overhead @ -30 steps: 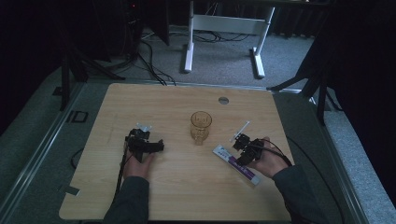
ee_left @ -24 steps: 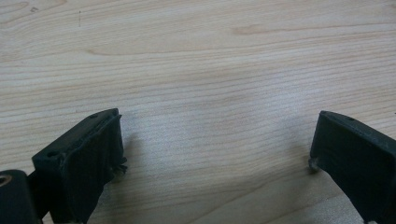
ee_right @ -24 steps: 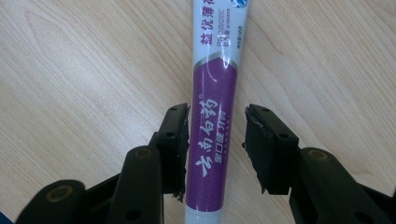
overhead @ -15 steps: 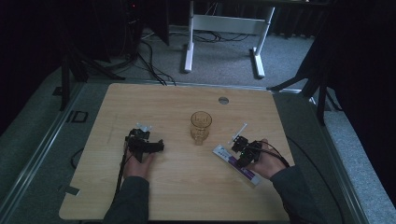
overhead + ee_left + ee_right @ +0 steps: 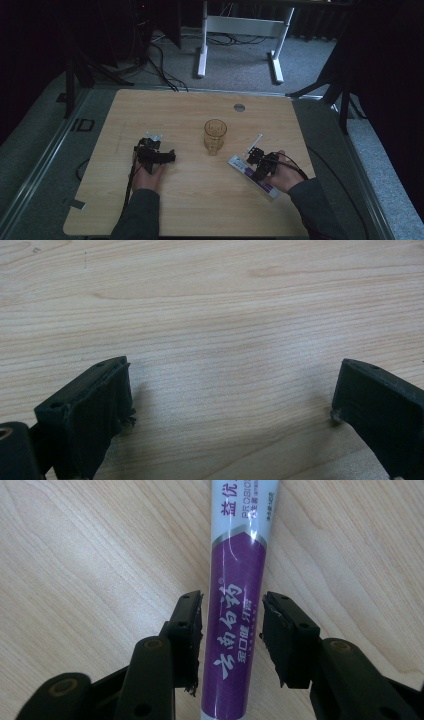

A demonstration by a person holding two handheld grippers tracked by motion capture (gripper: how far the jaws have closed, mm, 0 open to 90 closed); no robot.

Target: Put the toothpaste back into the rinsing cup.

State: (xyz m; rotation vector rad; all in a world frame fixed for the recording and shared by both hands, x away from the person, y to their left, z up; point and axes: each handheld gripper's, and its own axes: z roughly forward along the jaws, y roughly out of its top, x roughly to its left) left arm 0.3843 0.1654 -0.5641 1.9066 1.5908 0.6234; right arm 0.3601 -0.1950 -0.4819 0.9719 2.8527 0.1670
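Note:
A purple and white toothpaste tube [image 5: 245,540] lies flat on the wooden table [image 5: 190,200], at the right in the high view [image 5: 239,164]. My right gripper [image 5: 232,630] points down over it, and its two black jaws touch the tube's two long edges. From above, that gripper [image 5: 255,161] sits over the tube's middle. A white toothbrush [image 5: 254,144] lies just beyond it. An amber glass cup [image 5: 215,134] stands upright at the table's centre. My left gripper [image 5: 170,156] rests at the left, open, with bare wood between its jaws [image 5: 230,400].
A small round grommet [image 5: 239,107] sits in the tabletop near the far edge. Beyond the table, a white desk frame [image 5: 240,30] and cables [image 5: 160,65] lie on the grey floor. Dark curtains hang at both sides.
My right gripper has shifted slightly toward the near edge along the tube. The left gripper, cup and toothbrush have not moved.

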